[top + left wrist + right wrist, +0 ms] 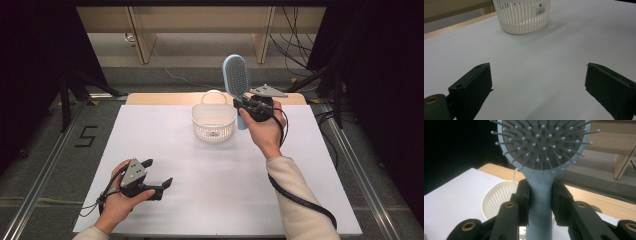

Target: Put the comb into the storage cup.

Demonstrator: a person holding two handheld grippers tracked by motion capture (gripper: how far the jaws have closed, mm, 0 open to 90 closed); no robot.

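Fingers [524, 195] of the right gripper [248, 106] clamp the hairbrush [236, 75] handle, centre frame; tilted, it could miss the basket [214, 121]. Left gripper [159, 176] gapes, idle, lower left.

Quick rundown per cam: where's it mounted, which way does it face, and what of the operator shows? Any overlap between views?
High view: above the person's side, looking forward and down on the table; both forearms, left gripper, right gripper.
Left gripper view: rides the left gripper, low over the table, facing the basket; open jaws show.
Right gripper view: rides the right gripper, looking up along the hairbrush its jaws clamp.
Shared: all three show the basket.
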